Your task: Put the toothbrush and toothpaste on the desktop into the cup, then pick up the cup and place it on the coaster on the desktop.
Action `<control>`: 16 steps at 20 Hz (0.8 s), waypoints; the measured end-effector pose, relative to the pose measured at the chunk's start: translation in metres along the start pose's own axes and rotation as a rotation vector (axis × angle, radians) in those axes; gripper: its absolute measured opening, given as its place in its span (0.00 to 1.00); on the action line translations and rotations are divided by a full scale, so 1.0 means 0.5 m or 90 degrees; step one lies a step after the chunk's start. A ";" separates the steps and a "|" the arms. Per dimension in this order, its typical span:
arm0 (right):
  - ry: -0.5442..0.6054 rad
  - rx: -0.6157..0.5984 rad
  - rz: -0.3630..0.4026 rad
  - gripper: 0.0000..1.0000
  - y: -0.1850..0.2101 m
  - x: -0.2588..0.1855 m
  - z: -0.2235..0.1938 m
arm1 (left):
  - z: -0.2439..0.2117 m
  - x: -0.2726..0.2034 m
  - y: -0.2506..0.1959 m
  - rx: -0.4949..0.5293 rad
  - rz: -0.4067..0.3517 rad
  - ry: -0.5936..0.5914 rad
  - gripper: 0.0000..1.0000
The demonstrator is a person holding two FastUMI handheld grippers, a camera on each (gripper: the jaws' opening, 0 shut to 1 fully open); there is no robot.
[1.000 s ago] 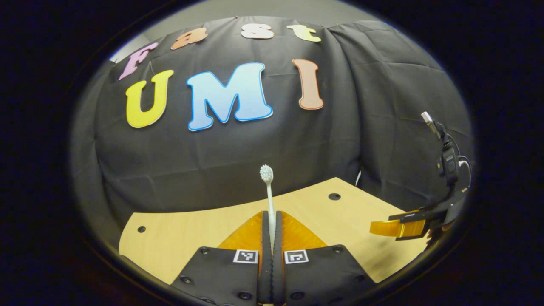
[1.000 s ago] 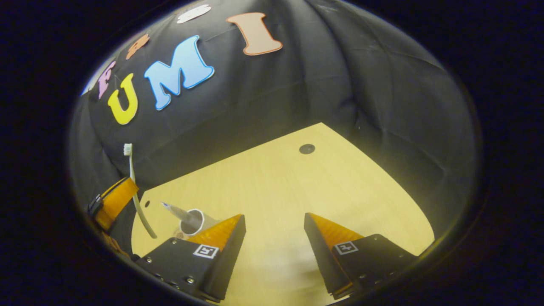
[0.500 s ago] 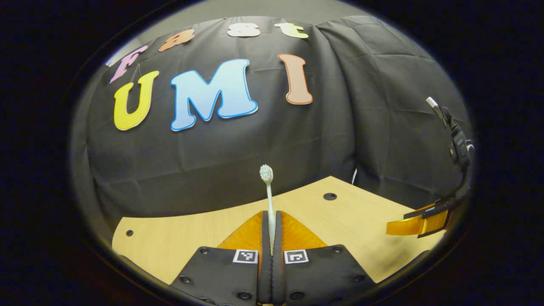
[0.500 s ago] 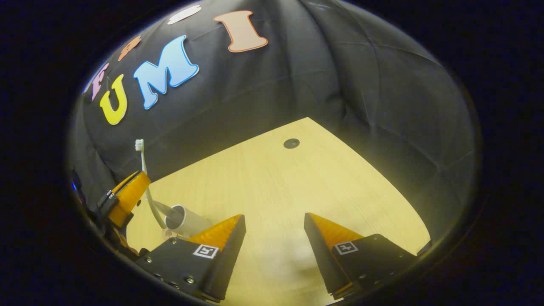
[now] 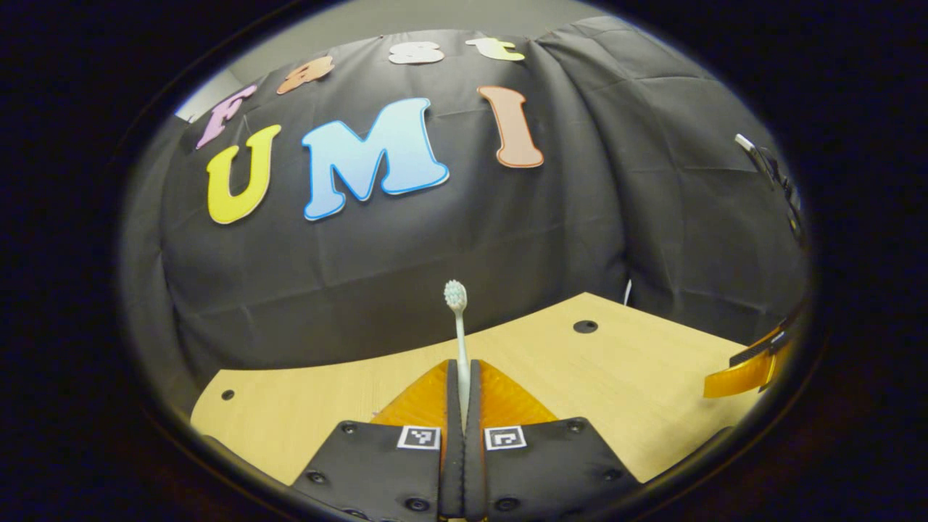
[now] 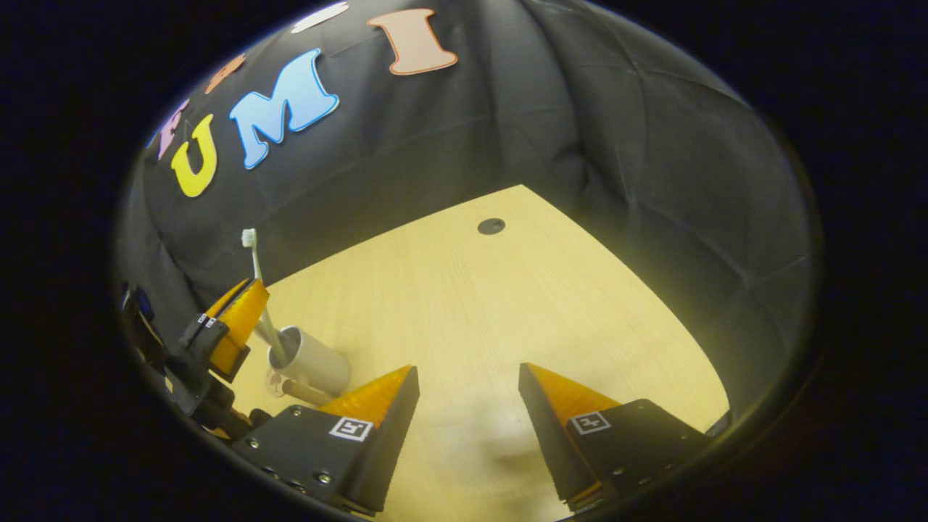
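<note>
Toothbrush (image 6: 255, 268) now dipping into cup (image 6: 313, 359) | left gripper (image 5: 462, 377) pinching its handle upright | right gripper (image 6: 467, 377) hovering spread over desktop (image 6: 507, 304)

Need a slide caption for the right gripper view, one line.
Right gripper open over the desk while the left gripper lowers the toothbrush into the cup.

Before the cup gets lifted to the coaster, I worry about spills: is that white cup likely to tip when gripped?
Probably somewhat tippy: the cup looks tall and narrow. The toothbrush, clamped in the left gripper, enters its mouth at a lean and stands well above the rim, which could add top weight. Its smooth wall may be slippery for the open right gripper.
</note>
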State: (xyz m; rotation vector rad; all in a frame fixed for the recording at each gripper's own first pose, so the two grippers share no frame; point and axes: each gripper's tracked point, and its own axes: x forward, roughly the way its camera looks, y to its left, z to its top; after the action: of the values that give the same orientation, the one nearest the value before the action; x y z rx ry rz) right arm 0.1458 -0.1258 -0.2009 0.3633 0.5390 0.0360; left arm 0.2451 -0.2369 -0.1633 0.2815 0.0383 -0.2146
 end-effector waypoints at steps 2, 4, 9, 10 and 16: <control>0.002 -0.001 0.000 0.83 -0.004 -0.002 -0.002 | 0.002 -0.004 -0.005 0.002 0.004 -0.011 0.08; 0.006 -0.002 -0.002 0.83 -0.009 0.001 -0.004 | 0.005 -0.012 -0.006 -0.003 0.009 -0.011 0.13; 0.009 0.004 0.002 0.83 -0.005 -0.001 -0.006 | 0.006 -0.032 -0.012 -0.012 0.015 -0.014 0.15; 0.009 0.004 0.004 0.83 -0.003 -0.002 -0.006 | 0.004 -0.036 -0.008 -0.014 0.017 -0.011 0.15; 0.011 0.002 0.021 0.83 0.021 -0.007 -0.009 | 0.020 -0.079 0.004 -0.032 0.025 -0.012 0.14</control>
State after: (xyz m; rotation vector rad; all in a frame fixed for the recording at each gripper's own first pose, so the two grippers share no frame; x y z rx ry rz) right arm 0.1409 -0.1147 -0.1991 0.3757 0.5497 0.0691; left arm 0.2073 -0.2298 -0.1507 0.2294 0.0192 -0.1766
